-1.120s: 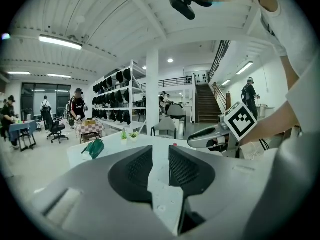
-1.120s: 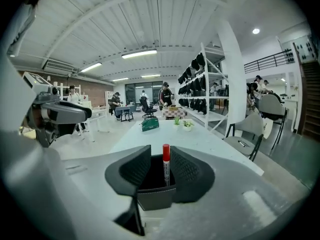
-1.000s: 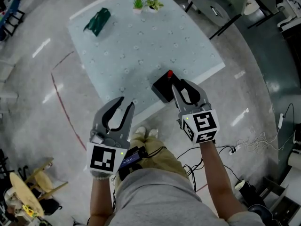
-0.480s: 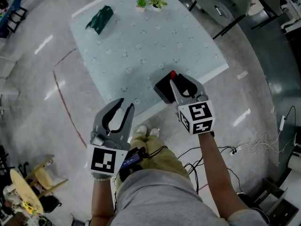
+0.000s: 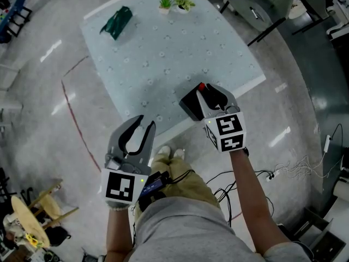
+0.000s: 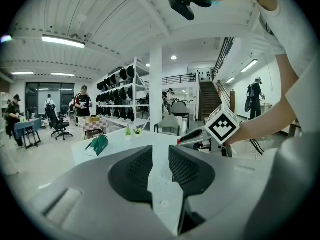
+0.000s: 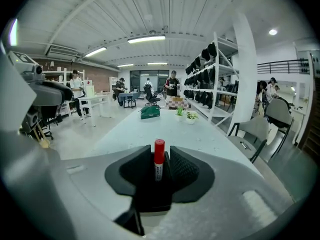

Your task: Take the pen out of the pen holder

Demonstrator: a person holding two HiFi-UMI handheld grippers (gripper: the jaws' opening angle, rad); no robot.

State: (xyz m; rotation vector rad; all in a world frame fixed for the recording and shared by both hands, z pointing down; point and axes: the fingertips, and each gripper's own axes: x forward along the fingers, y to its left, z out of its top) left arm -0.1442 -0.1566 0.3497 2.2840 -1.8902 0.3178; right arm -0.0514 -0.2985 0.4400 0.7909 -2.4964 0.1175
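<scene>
Pen: one pen [image 7: 159,159], red cap uppermost, standing upright in the pen holder [image 5: 190,102]. Only the cap and upper barrel show above the rim.
Pen holder: one, black and block-shaped, on the table's near edge towards the right corner. The pen is the only thing seen in it.
Right gripper: the right gripper [image 5: 211,93] is lowered over the holder. In the right gripper view the pen rises between the two pads. The jaws stand slightly apart, with a thin gap on either side of the barrel, and are not clamped on it.
Left gripper: the left gripper [image 5: 137,125] is held off the table, in front of the near edge and well apart from the holder. Its jaws are parted by a narrow gap and only the table top shows between them.
Table: one pale table [image 5: 163,53] with a dotted surface.
Other items on table: one dark green pouch [image 5: 114,22] near the far left corner. Two small potted plants [image 5: 162,2] stand side by side at the far edge.
Count: one pen, one holder, two grippers, two plants, one pouch.
</scene>
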